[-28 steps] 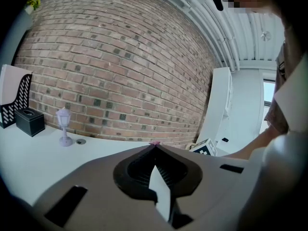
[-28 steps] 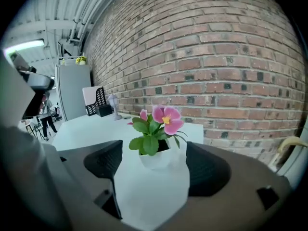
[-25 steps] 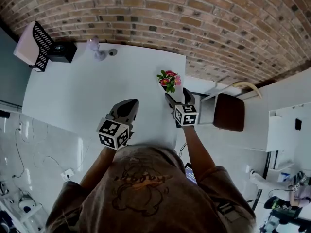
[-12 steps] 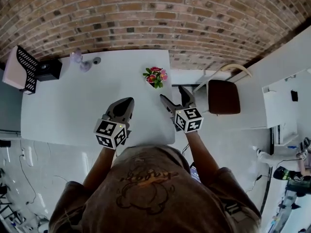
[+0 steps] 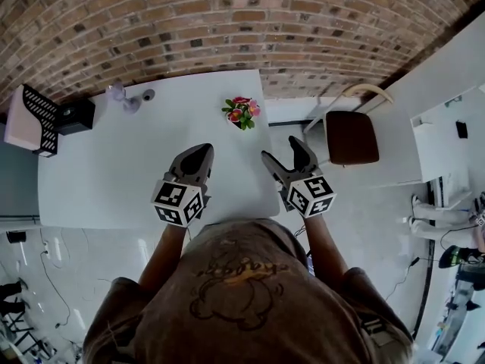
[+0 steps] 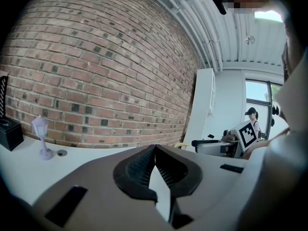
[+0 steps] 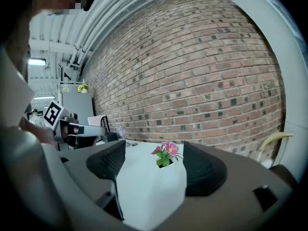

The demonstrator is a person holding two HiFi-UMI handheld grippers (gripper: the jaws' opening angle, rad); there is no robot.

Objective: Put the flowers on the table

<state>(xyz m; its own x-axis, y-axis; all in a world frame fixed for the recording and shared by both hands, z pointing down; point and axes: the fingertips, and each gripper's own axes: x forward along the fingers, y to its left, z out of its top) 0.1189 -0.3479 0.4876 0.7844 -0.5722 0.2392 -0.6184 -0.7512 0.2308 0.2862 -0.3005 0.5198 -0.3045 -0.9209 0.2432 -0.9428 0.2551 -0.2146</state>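
Overhead, a red brick wall (image 5: 227, 21) closes off the far side of the room, and a pale floor (image 5: 379, 196) spreads out to the right. A white table (image 5: 114, 165) stands against the wall, its top mostly bare. A chair (image 5: 351, 136) with a brown seat sits off the table's right end, just beside it. A black box (image 5: 76, 116) rests at the far left corner of the table.

The left gripper (image 5: 203, 150) hangs over the table's near part with its jaws pressed together on nothing. The right gripper (image 5: 282, 149) is above the table's near right edge; its jaws stand wide apart, have just been closing a little, and hold nothing.

The flowers (image 5: 242, 113), pink and red with green leaves, stand upright on the table near its far right corner, well clear of both grippers. A small lilac lamp ornament (image 5: 117, 92) stands by the wall near the box.
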